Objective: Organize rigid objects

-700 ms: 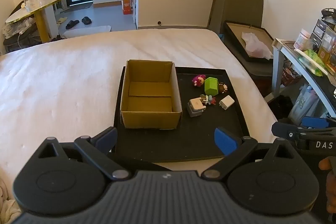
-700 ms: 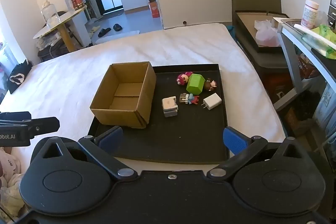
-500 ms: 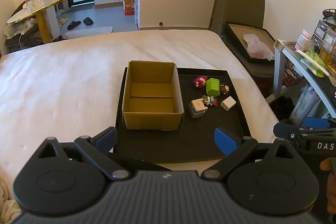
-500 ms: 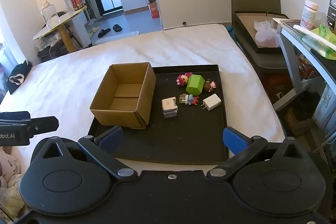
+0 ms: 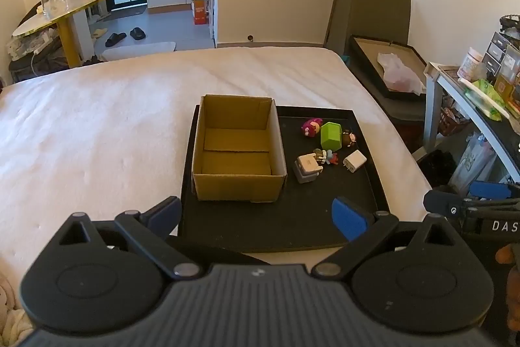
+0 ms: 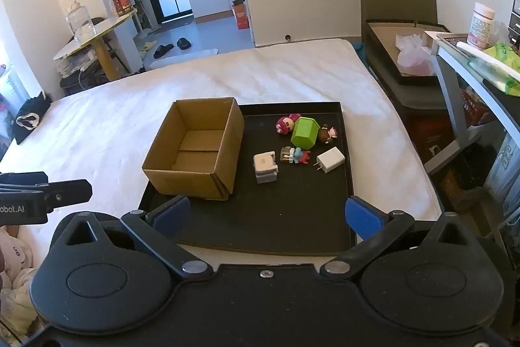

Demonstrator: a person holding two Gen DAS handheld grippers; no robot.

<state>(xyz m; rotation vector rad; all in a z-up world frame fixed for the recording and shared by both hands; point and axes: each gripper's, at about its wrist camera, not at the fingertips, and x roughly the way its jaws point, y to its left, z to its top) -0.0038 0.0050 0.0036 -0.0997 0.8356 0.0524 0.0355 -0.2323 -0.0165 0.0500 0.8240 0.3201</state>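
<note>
A black tray (image 5: 312,223) (image 6: 292,223) lies on a white bed. On its left half stands an open cardboard box (image 5: 239,148) (image 6: 195,148) with nothing inside. To the right lie a green block (image 5: 331,135) (image 6: 304,132), a pink figure (image 5: 311,127) (image 6: 286,123), a brown figure (image 5: 348,138) (image 6: 328,132), a small colourful figure (image 5: 326,155) (image 6: 296,155), a white charger (image 5: 355,161) (image 6: 330,159) and a grey-white adapter (image 5: 307,167) (image 6: 265,166). My left gripper (image 5: 256,215) and right gripper (image 6: 268,215) hang open above the tray's near edge, nothing between their fingers.
The white bed (image 5: 97,126) spreads to the left and behind the tray. A shelf unit with bottles and packets (image 6: 481,54) stands at the right. A low carton with a plastic bag (image 5: 390,70) sits behind the bed's right corner. A round side table (image 5: 61,12) is far left.
The box and tray sit slightly further right in the left wrist view, so that gripper has drifted a little. The right wrist view looks the same.
</note>
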